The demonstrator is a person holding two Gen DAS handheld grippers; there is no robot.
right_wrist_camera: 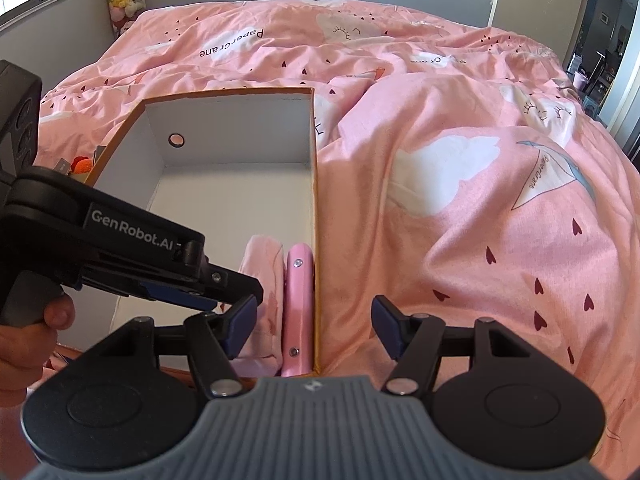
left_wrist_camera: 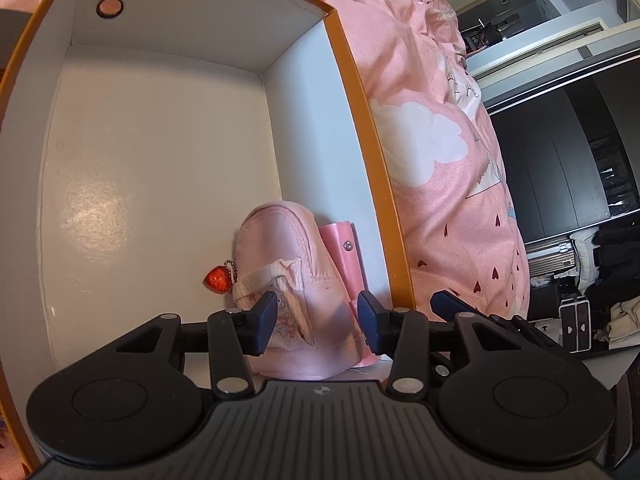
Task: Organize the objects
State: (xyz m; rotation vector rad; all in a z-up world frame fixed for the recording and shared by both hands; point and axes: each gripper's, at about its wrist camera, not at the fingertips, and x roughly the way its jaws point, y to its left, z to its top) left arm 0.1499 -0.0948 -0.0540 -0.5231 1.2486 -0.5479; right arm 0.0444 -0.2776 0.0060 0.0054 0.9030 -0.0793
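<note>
Both left tongs (left_wrist_camera: 317,322) pads flank pink pouch (left_wrist_camera: 288,276).

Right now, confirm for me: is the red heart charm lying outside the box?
No. The charm hangs from the pink pouch inside the box, over its white floor.
</note>
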